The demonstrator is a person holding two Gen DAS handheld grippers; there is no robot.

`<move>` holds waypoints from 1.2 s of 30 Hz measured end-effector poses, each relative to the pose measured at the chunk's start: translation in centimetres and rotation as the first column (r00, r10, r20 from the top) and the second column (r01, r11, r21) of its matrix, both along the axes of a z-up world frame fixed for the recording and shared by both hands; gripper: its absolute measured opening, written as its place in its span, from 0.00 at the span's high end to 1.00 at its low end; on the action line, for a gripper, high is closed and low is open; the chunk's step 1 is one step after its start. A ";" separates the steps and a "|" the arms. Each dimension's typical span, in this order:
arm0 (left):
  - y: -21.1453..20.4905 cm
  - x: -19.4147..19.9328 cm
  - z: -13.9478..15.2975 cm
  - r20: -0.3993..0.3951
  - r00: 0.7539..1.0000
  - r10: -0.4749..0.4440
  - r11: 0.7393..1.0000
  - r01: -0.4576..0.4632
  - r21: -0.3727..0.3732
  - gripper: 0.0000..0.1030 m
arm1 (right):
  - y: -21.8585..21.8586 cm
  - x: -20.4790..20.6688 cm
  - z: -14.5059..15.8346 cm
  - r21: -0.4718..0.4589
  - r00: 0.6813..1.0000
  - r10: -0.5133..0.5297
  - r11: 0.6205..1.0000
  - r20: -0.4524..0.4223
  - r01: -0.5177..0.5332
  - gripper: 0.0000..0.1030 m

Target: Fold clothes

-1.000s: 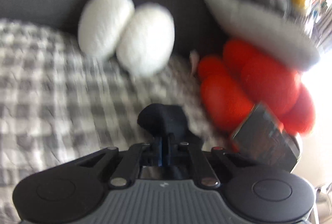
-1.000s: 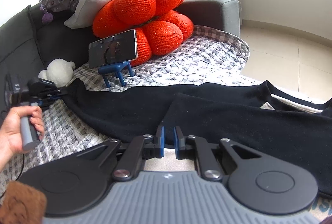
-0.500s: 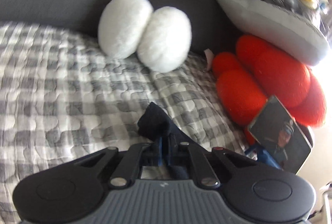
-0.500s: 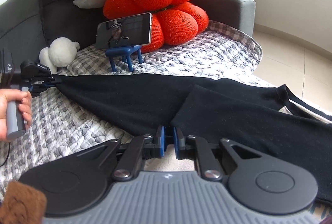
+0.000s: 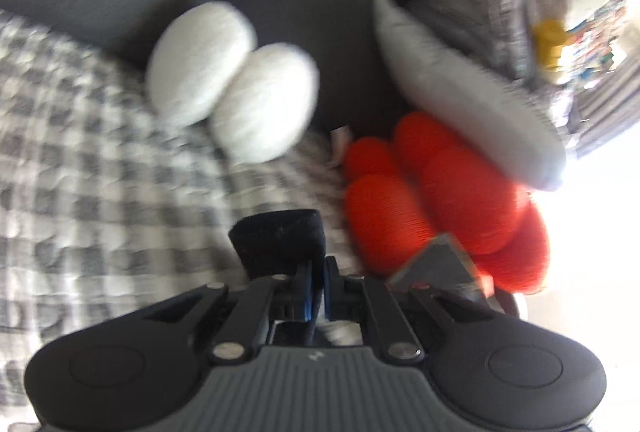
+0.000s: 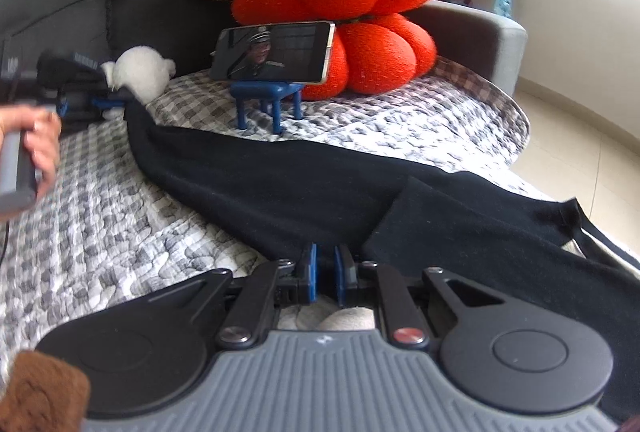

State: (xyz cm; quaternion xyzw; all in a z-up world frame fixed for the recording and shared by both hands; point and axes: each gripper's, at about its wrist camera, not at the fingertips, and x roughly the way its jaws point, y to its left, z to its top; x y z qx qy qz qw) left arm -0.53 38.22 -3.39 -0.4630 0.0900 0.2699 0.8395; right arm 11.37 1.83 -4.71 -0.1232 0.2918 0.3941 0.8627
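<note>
Black knit garment (image 6: 320, 191) lay stretched across the grey checked quilt (image 6: 100, 232) on the sofa, one end lifted at the far left, the rest trailing toward the right edge. Left gripper (image 5: 316, 284) was nipped tight on a folded corner of the fabric, which stood up just past its fingertips. Right gripper (image 6: 324, 282) had its jaws close together, with a dark edge of the cloth between them; it looked pinched, though the pads' contact was partly hidden. Phone (image 6: 276, 51) on a blue stand (image 6: 268, 99) stood just beyond the garment, in front of the orange cushion (image 6: 340, 15); white plush toy (image 6: 140, 71) sat near the lifted corner. Judgement: the fold would go best with both corners kept taut and level, carried low, clear of the stand.
</note>
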 end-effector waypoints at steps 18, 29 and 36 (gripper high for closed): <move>-1.3 1.8 1.9 -0.193 0.981 0.005 0.994 0.016 0.104 0.85 | -4.6 1.9 1.7 0.159 0.981 -0.125 0.976 -0.148 0.148 0.70; 1.1 1.3 -1.0 -0.369 0.927 0.066 0.991 -0.019 0.129 0.47 | -3.7 1.8 1.5 0.158 0.984 -0.091 0.981 -0.153 0.115 0.68; 1.2 1.7 -2.3 -0.453 0.891 0.027 0.997 0.006 0.073 0.46 | -3.6 2.1 1.3 0.156 0.982 -0.095 0.980 -0.162 0.120 0.68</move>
